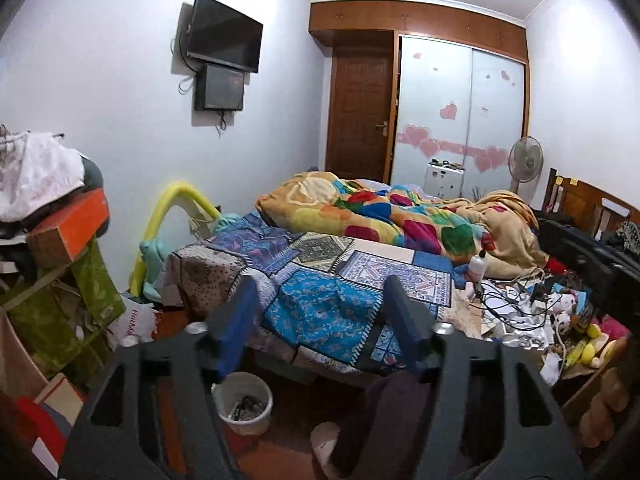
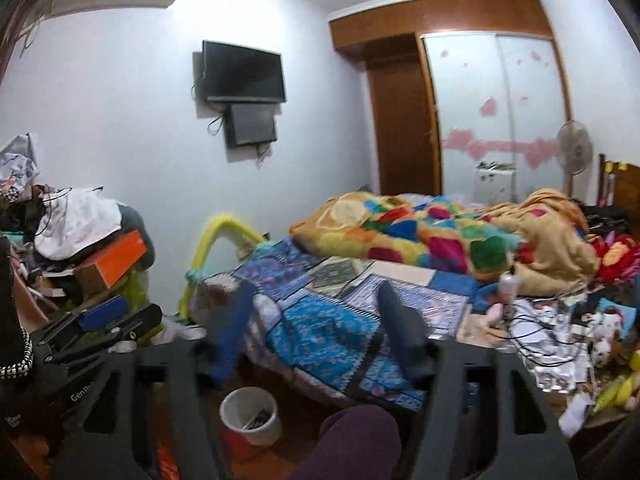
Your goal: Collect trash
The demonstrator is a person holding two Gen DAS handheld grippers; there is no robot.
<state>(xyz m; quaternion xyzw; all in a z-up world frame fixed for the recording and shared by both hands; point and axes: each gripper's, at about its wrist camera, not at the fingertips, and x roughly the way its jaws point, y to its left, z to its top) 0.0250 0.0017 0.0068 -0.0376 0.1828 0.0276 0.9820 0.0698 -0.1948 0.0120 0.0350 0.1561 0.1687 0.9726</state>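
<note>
A white waste bin (image 1: 243,404) with some dark scraps inside stands on the floor at the foot of the bed; it also shows in the right wrist view (image 2: 250,416). Papers, wrappers and cables (image 1: 516,312) lie in a heap on the right side of the bed, also seen in the right wrist view (image 2: 548,340). My left gripper (image 1: 320,308) is open and empty, held above the bin and facing the bed. My right gripper (image 2: 314,312) is open and empty, likewise above the bed's foot. The left gripper also shows at the left of the right wrist view (image 2: 108,320).
A patchwork quilt (image 1: 320,280) and a bright blanket (image 1: 380,216) cover the bed. Boxes and clothes are piled at the left (image 1: 60,232). A white bottle (image 1: 478,266) stands on the bed. Soft toys (image 1: 588,340) lie at the right. A fan (image 1: 525,160) stands by the wardrobe.
</note>
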